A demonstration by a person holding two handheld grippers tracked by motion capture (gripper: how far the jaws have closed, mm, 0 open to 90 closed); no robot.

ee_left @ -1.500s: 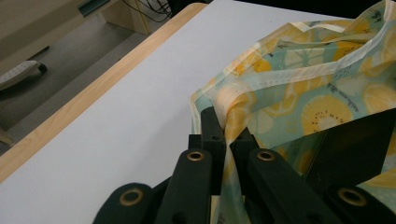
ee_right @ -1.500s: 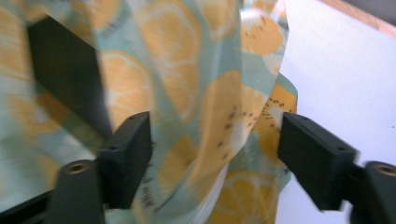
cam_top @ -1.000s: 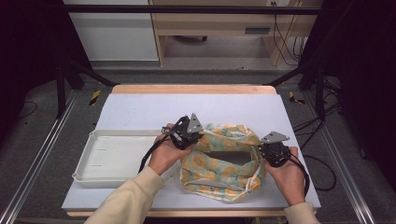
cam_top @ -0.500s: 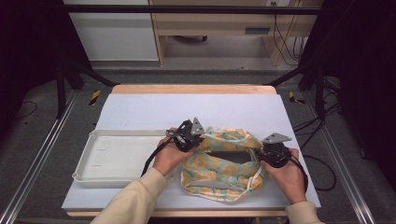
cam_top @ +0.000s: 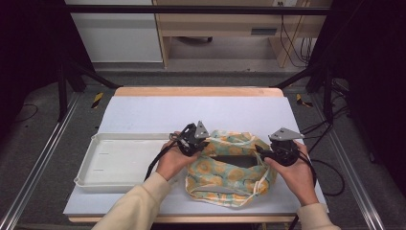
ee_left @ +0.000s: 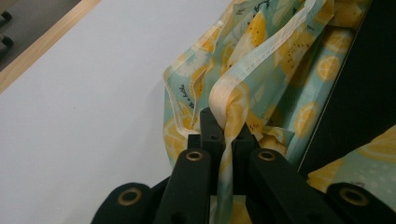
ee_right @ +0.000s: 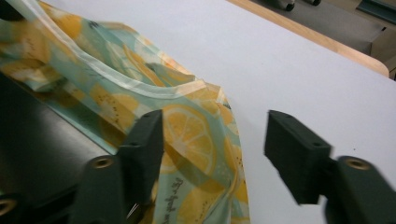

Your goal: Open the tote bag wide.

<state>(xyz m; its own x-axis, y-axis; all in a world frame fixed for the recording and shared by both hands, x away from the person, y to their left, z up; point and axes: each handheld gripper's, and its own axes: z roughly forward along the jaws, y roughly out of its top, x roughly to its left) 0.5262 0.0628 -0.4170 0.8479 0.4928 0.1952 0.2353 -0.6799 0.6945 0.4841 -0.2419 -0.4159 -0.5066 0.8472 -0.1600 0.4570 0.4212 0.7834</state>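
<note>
Table top (cam_top: 201, 112) is evenly lit from overhead; surroundings are left dark at 9 and 3 o'clock. No glare is seen. Soft shadows are cast. Right gripper view's jaws are motion-blurred at 6 o'clock; the high view is grainy.

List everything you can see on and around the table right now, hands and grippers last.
Cloth bag: one, teal with yellow lemon print, front right of the mat, mouth open.
Tray: one, white, left of the bag.
Mat: one, pale grey, covers the tabletop.
Table: one, wooden edge shows at the back.
Left gripper: one, black, shut on the bag's cream hem.
Right gripper: one, black, jaws have just been opening, bag's edge loose between them.
Hands: two, cream sleeves.
</note>
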